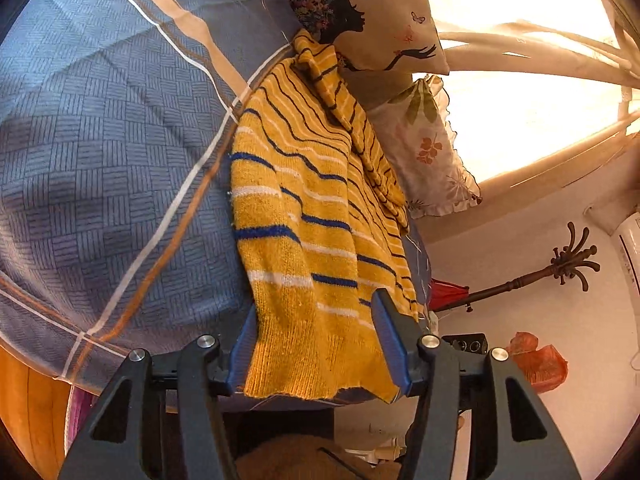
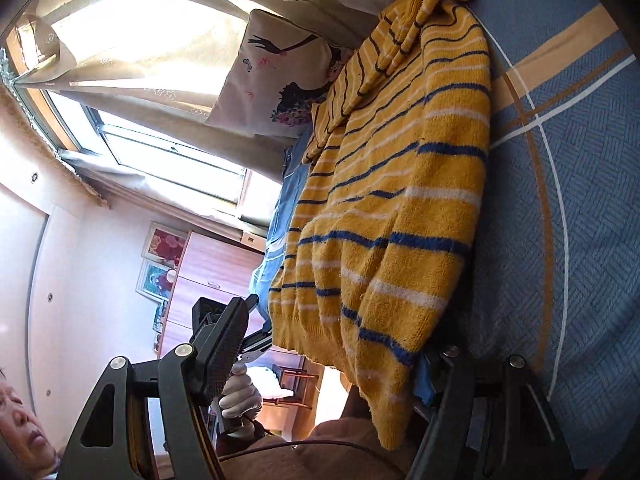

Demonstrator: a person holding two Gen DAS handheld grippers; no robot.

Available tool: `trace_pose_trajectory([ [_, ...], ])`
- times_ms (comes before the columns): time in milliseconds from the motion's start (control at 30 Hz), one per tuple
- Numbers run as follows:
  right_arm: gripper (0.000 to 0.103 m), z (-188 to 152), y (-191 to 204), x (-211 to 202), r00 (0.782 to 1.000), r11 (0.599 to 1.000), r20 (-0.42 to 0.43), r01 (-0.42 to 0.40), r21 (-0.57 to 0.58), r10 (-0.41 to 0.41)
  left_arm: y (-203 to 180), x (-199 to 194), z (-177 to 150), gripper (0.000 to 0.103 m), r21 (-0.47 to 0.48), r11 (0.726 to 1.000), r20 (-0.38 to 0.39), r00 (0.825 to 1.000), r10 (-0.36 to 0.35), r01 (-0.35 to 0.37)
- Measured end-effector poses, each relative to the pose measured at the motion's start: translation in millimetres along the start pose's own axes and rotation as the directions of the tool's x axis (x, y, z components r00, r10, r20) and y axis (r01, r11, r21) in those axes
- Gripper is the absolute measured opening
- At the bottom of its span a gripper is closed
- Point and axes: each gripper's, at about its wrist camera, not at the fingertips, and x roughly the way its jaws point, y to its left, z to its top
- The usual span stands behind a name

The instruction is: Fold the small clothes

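Note:
A yellow knit sweater (image 1: 312,208) with blue and white stripes lies on the blue patterned bedspread (image 1: 100,140), its sleeves folded over near the pillows. My left gripper (image 1: 320,344) is open with its blue pads either side of the sweater's ribbed hem at the bed edge. In the right wrist view the same sweater (image 2: 400,208) hangs a little over the edge. My right gripper (image 2: 332,344) is open, one finger (image 2: 224,344) left of the hem, the other hidden under the cloth. The left gripper (image 2: 240,320) shows there too, held by a gloved hand.
A cushion printed with a woman's silhouette (image 1: 360,12) and a floral pillow (image 1: 424,148) lie at the head of the bed. A bright curtained window (image 2: 140,80), a coat stand (image 1: 560,268) and a wooden cabinet (image 2: 208,280) stand beyond the bed.

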Motion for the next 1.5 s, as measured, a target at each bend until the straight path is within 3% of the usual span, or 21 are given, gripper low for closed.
trace_pose_trajectory([
  [133,0.075,-7,0,5,1.0,1.0,-0.014,0.001,0.002,-0.001,3,0,-7,0.054,-0.003,1.0,-0.018,1.0,-0.008,0.008],
  [267,0.072,-14,9,10,0.995,0.995,0.028,0.1,-0.026,-0.099,-5,4,-5,0.053,0.002,1.0,-0.01,1.0,0.012,-0.012],
  [300,0.063,-16,12,12,0.991,0.991,0.04,0.132,-0.034,-0.13,-8,6,-5,0.048,0.001,1.0,-0.004,1.0,0.026,-0.026],
  [333,0.04,-18,13,15,0.985,0.986,0.048,0.165,-0.038,-0.164,-10,9,-4,0.022,-0.002,0.999,-0.009,0.999,0.052,-0.052],
  [367,0.026,-20,13,18,0.978,0.979,0.049,0.202,-0.034,-0.201,-11,13,-2,0.008,-0.003,0.997,-0.023,0.996,0.083,-0.083],
  [400,0.014,-20,11,22,0.973,0.973,0.043,0.23,-0.022,-0.229,-11,13,0,0.008,-0.009,0.995,-0.022,0.995,0.097,-0.097],
  [533,0.012,-13,8,12,0.982,0.984,0.069,0.178,-0.001,-0.177,-36,-6,0,0.008,0.061,0.994,0.029,0.995,0.093,-0.095],
  [700,0.01,-13,27,-21,0.995,0.999,0.101,0.026,-0.044,-0.022,-77,-39,-6,0.007,0.195,0.978,0.104,0.993,0.056,-0.076],
  [867,0.01,-26,35,-42,0.993,0.996,0.101,-0.056,-0.066,0.063,-85,-55,-17,0.007,0.233,0.971,0.127,0.991,0.031,-0.06],
  [1000,0.01,-27,27,-37,0.996,0.997,0.069,-0.055,-0.046,0.058,-69,-46,-8,0.007,0.182,0.98,0.115,0.991,0.062,-0.082],
  [1200,0.01,0,30,-27,0.995,0.995,0.052,-0.083,-0.048,0.086,-59,-37,17,0.007,0.159,0.983,0.14,0.988,0.066,-0.088],
  [1500,0.01,95,59,-9,0.993,0.992,0.112,-0.021,-0.121,0.035,-114,15,114,0.007,0.256,0.955,0.177,0.979,0.106,-0.15],
])
